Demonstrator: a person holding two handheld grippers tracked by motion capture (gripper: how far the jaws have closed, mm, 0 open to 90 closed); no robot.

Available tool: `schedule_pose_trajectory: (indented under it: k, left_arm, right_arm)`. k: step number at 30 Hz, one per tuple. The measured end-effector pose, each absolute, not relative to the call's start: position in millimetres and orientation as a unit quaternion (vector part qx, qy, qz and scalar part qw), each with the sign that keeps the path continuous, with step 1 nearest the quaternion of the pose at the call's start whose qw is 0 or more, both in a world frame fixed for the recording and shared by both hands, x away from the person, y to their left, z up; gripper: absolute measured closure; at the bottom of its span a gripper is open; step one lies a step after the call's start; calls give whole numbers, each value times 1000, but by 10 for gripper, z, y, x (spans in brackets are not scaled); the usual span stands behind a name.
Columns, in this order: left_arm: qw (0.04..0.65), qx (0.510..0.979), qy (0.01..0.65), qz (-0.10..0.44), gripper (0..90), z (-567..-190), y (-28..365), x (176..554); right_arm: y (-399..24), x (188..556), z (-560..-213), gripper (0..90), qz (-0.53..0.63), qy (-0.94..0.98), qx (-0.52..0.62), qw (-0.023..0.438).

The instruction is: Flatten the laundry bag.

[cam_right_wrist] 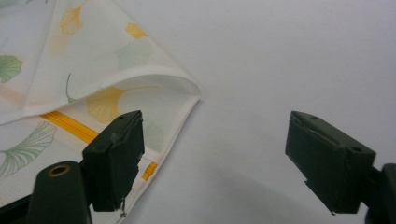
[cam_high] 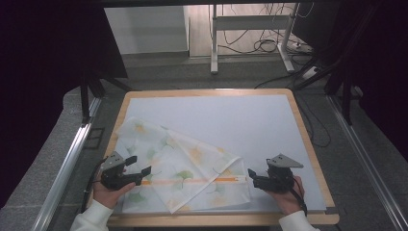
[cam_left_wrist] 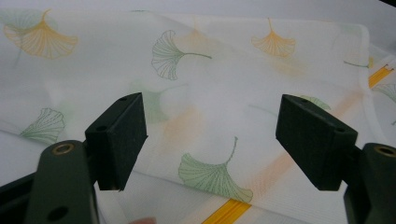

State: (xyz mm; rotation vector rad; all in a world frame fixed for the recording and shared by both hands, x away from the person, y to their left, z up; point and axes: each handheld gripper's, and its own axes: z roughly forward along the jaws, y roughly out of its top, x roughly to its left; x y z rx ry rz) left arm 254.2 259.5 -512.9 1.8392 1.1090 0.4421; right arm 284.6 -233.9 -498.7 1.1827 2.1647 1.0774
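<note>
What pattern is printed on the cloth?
Green and orange ginkgo leaves on the white mesh cloth; clearest in the left gripper view.

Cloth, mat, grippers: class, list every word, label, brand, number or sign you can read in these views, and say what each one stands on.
None: no readable text anywhere.
Cloth: ginkgo-leaf print and an orange stripe, no lettering.
Mat: plain white, unmarked.
Left gripper and right gripper: black, jaws open, no label or brand to be seen.
</note>
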Motion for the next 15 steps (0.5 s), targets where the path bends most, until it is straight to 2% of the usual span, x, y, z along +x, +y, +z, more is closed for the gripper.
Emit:
schedule_pose_trajectory:
  k: [15]
  left_arm:
    - [448,753,445,186,244,-5170,2607,2562]
  right_arm:
    - [-2312,2800,-4963,229,393,789,414,226]
